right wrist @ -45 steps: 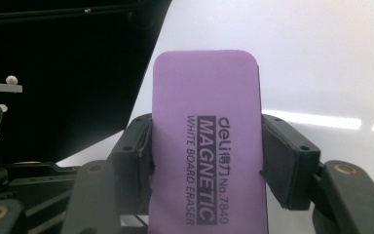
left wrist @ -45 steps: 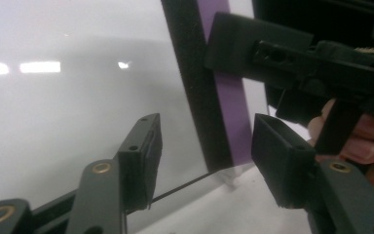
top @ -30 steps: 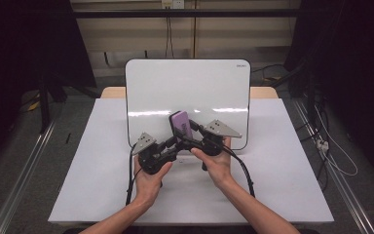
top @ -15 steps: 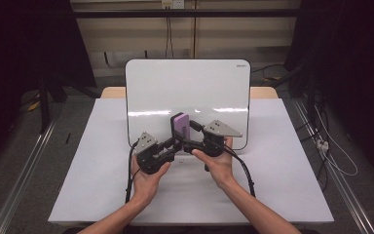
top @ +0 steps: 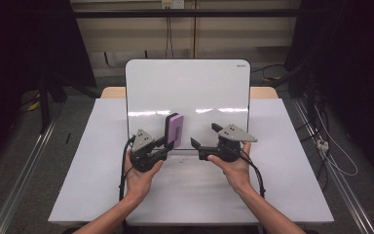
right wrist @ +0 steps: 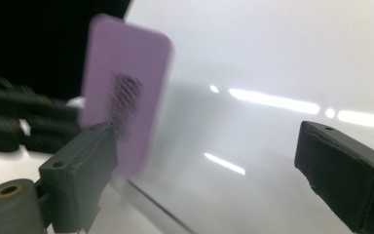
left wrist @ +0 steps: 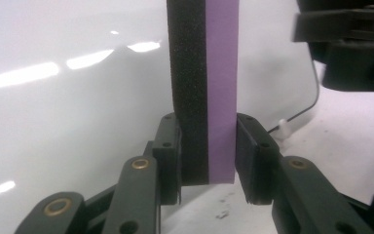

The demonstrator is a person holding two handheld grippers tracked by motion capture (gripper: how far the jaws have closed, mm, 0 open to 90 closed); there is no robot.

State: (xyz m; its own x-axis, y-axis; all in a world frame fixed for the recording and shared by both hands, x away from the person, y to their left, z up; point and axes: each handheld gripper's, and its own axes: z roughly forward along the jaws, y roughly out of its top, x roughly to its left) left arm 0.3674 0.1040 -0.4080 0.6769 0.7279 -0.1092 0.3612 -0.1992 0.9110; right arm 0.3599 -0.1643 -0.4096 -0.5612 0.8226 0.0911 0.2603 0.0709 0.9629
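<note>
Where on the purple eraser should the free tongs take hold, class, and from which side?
Grip the upper half of the eraser, above the left tongs clamping its bottom end. Come from the right, where the open right tongs wait; press its two broad faces, foam and purple.

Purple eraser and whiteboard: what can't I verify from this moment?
- Eraser: top cut off by the left gripper view's upper edge.
- Eraser's dark mark: motion-blurred in the right gripper view.
- Whiteboard corner logo: too small in the high view.
- Eraser-to-board contact: cannot tell.
</note>
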